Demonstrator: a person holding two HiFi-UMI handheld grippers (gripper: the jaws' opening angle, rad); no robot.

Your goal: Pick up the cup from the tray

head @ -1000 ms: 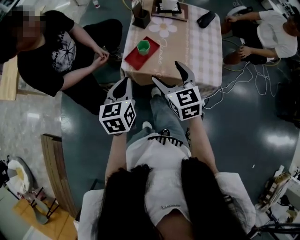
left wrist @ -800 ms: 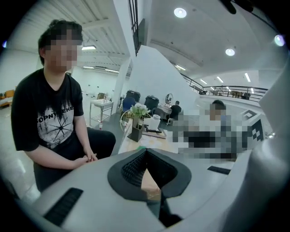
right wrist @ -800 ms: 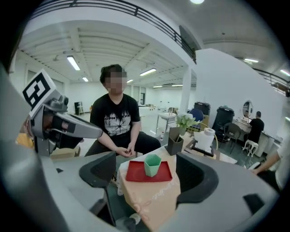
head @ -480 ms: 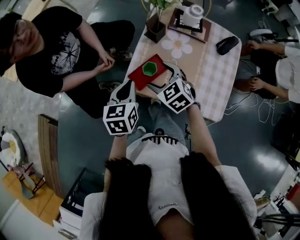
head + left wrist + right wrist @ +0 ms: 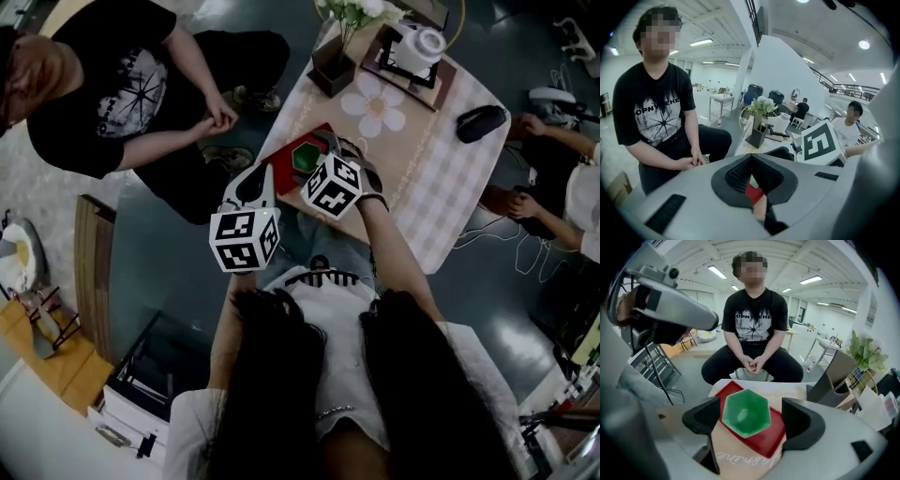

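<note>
A green hexagonal cup (image 5: 304, 157) (image 5: 745, 412) stands on a red tray (image 5: 283, 157) (image 5: 774, 438) at the near left corner of the checked table (image 5: 441, 187). My right gripper (image 5: 334, 148) (image 5: 751, 418) is open. In the right gripper view its two dark jaws stand on either side of the cup with gaps, touching nothing. My left gripper (image 5: 257, 180) (image 5: 751, 157) hangs to the left of the table with its jaw tips together and nothing held. A strip of the red tray shows through its hollow.
A person in a black T-shirt (image 5: 122, 84) (image 5: 753, 319) sits close to the table's far left side, hands clasped. On the table are a dark flower box (image 5: 335, 66), a flower-shaped mat (image 5: 375, 101), a white roll on a stand (image 5: 419, 45) and a black mouse (image 5: 480, 122).
My right gripper has moved forward over the table edge to the tray and cup. The left gripper has stayed in about the same place. The head view has shifted toward the table.
</note>
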